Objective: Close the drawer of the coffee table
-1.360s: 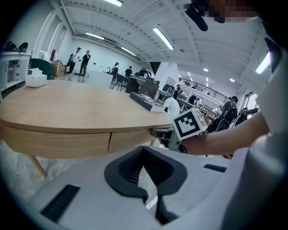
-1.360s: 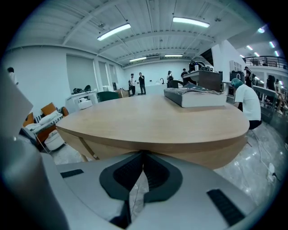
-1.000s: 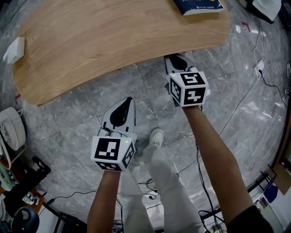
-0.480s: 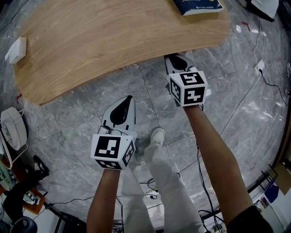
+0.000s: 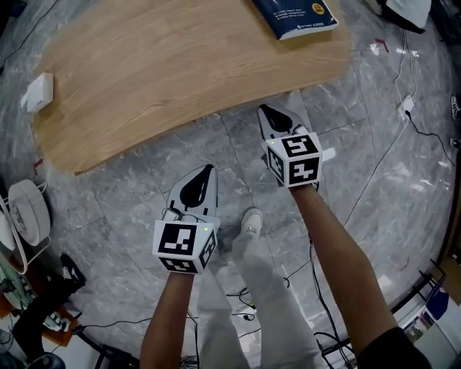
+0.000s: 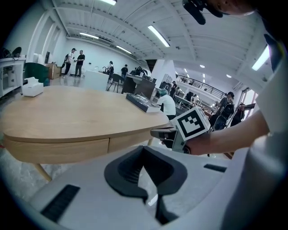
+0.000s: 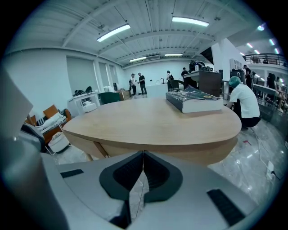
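Observation:
The wooden coffee table (image 5: 180, 65) fills the top of the head view. In the left gripper view its drawer front (image 6: 129, 140) lies flush in the apron, with a vertical seam at its left. My right gripper (image 5: 262, 109) is shut and empty, its tips just off the table's near edge; it also shows in the left gripper view (image 6: 155, 133). My left gripper (image 5: 209, 168) hangs over the floor further back from the edge, shut with nothing in it. Each gripper's own view shows its jaws closed together, the left gripper (image 6: 143, 149) and the right gripper (image 7: 144, 153).
A dark blue book (image 5: 295, 14) lies at the table's far right, a small white box (image 5: 39, 92) at its left end. A person's leg and white shoe (image 5: 250, 220) stand between my arms. Cables (image 5: 410, 108) trail on the marble floor; a white appliance (image 5: 29, 209) and clutter sit left.
My right gripper has drawn back from under the table's edge toward me. The head view has shifted, so the table sits higher and further right. The left gripper has barely moved.

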Tool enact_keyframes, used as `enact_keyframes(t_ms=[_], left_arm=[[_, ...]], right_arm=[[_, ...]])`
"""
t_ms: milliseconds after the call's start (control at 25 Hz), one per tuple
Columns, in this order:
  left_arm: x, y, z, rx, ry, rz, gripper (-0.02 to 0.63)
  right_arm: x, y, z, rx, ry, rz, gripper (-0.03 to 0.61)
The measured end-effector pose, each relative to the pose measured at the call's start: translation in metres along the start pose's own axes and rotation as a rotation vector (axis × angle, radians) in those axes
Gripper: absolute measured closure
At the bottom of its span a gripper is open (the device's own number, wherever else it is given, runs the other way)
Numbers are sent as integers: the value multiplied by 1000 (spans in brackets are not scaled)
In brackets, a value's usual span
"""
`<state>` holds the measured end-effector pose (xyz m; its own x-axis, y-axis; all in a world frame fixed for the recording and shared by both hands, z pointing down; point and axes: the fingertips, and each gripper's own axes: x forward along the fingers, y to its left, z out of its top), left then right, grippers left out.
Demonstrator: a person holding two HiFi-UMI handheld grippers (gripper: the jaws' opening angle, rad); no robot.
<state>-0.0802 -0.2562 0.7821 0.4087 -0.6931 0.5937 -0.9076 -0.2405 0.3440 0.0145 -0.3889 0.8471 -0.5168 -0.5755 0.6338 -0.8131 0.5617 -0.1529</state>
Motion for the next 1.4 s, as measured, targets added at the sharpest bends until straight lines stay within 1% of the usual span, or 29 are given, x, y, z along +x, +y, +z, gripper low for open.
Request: enact_keyframes(t_ms=[200,440,600,840,960,1160,1400], left_arm=[[-14,-11,8,8,6,-10,615],[-31,-20,26,21,-16,-17,615],[-45,-28,36,26,-24,-20,614],[-76,-34,59,22,-41,7,615],[-92,-39,74,43,-47,8,615],[-115,-53,100,118,-66,8,614],[-139,-73,123,134,-76,-6,615]], right_arm=[[-22,6,11,7,-6,2,560],[-54,18,28,22,-24,-1,560],[-79,30,34,20,-23,13,560],[-121,42,51,25,-33,9,560],[-145,50,59,51,-42,3,560],[-176,69,81,91,-69,14,560],[-214,88,112,100,-110,36,560]])
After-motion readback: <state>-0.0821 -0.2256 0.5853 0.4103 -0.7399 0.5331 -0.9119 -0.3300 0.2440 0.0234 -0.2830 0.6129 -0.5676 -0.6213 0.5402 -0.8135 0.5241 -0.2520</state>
